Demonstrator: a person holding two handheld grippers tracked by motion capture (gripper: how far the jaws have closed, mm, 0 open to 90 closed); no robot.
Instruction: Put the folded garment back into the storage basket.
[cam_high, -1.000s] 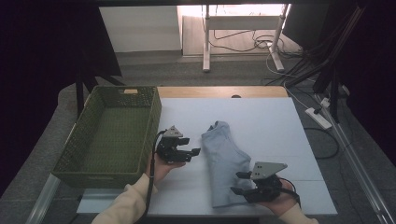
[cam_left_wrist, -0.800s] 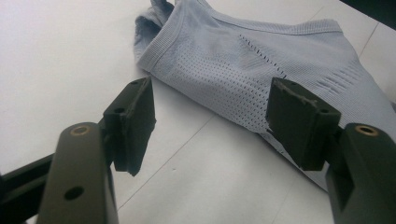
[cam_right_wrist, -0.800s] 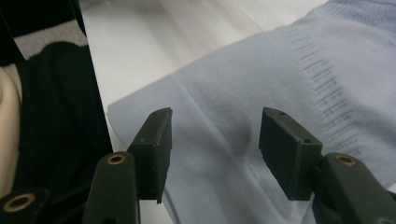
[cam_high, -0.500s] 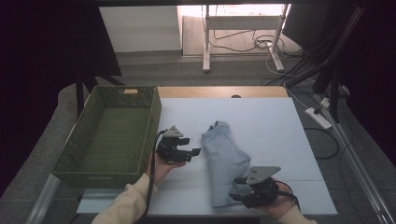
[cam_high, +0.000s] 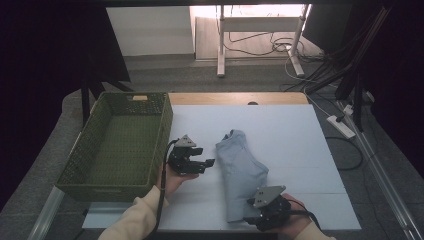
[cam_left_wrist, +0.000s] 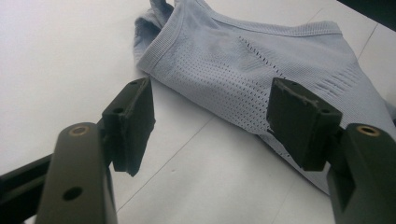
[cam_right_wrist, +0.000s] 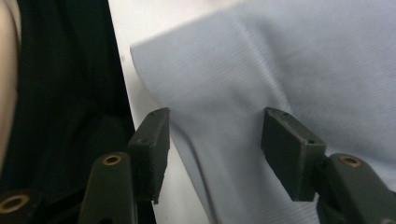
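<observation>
Left gripper (cam_high: 207, 162) held level in the left hand (cam_high: 172, 177), jaws apart; right gripper (cam_high: 250, 212) low at the near edge, jaws apart, having just been opening, nothing pinched

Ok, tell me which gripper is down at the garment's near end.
The right gripper, jaws open over the garment's near end; the left gripper hovers beside its left edge.

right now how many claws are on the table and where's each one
2. The left claw hovers open between the green wicker basket and the light blue garment. The right claw sits at the garment's near end, its jaws just opening astride the fabric edge.
</observation>
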